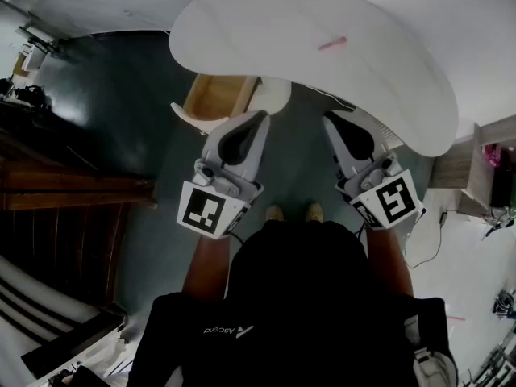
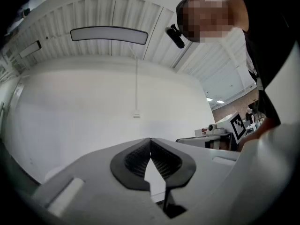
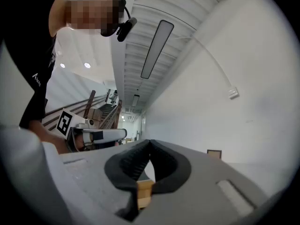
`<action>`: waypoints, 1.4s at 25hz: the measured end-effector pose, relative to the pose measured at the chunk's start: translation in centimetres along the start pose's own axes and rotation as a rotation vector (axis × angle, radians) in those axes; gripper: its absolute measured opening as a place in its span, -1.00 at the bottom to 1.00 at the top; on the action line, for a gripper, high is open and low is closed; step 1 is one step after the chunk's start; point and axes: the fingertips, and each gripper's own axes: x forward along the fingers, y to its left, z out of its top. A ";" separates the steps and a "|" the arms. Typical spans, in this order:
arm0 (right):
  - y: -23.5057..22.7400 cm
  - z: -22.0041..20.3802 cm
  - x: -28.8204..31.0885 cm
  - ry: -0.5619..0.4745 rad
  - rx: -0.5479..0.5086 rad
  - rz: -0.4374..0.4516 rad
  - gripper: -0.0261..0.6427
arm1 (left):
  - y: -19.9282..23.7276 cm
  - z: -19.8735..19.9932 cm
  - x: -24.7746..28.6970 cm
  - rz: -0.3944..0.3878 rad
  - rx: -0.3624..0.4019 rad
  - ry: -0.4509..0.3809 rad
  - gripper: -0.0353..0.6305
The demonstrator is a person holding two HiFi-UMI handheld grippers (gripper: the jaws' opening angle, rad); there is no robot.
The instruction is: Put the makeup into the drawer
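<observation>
Beyond left gripper (image 1: 262, 116) and right gripper (image 1: 326, 118) lies slim pink makeup (image 1: 332, 43).

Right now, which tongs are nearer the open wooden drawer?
The left tongs: their tips sit right beside the drawer, while the right tongs point at the table edge farther right.

Slim pink makeup stick (image 1: 332, 43), flat on the white table (image 1: 266, 31), at about 1 o'clock in the head view, slanted with its right end farther away. Light wooden drawer (image 1: 218, 95) at about 11 o'clock, pulled open from under the table's near edge, white front nearest.
</observation>
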 end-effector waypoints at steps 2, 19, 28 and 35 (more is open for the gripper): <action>0.0 0.2 0.0 -0.010 -0.002 0.002 -0.91 | -0.1 0.0 0.0 -0.004 0.002 -0.003 -0.86; 0.3 -1.0 2.7 0.013 0.031 -0.071 -0.91 | 3.4 -0.7 -0.3 -0.082 -0.024 -0.037 -0.86; -2.4 -2.1 3.1 0.063 -0.003 -0.140 -0.91 | 4.9 -1.8 1.2 -0.133 -0.033 -0.048 -0.86; -8.4 -2.7 4.0 0.081 -0.059 -0.112 -0.91 | 5.4 -2.9 6.0 -0.130 -0.032 -0.026 -0.86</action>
